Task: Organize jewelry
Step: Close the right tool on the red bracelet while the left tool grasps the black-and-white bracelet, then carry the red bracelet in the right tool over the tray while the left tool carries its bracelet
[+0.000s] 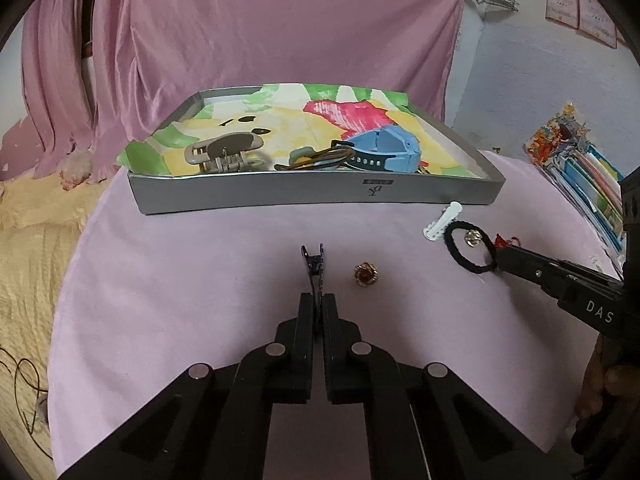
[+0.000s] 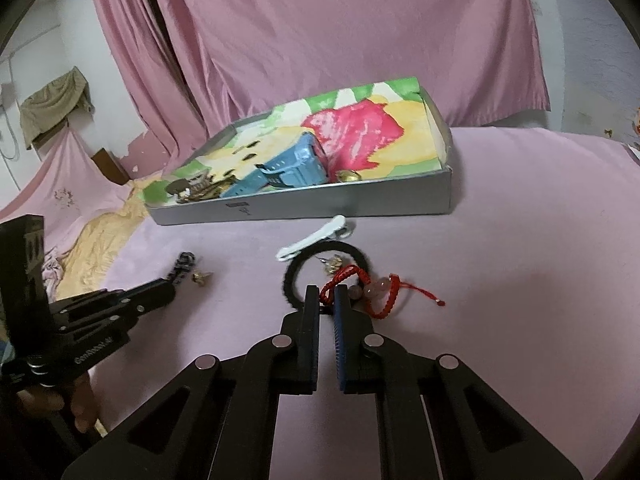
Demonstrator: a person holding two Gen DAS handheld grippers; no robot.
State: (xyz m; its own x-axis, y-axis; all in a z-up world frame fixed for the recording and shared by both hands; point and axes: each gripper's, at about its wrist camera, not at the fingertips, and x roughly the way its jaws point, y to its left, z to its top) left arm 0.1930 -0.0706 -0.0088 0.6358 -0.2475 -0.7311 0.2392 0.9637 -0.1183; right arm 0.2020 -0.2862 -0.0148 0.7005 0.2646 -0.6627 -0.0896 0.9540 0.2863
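Left wrist: left gripper [image 1: 318, 300] clamped on flat black metal clip [image 1: 314, 266] on pink cloth. Right gripper [image 2: 327, 294] nearly closed, pinching braided red cord bracelet [image 2: 370, 290] beside fuzzy black hair tie [image 2: 294, 280], near grey cardboard tray [image 2: 360, 200].

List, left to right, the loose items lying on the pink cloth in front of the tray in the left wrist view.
Black clip held by the left gripper → gold ring → white clip → black hair tie → red cord bracelet.
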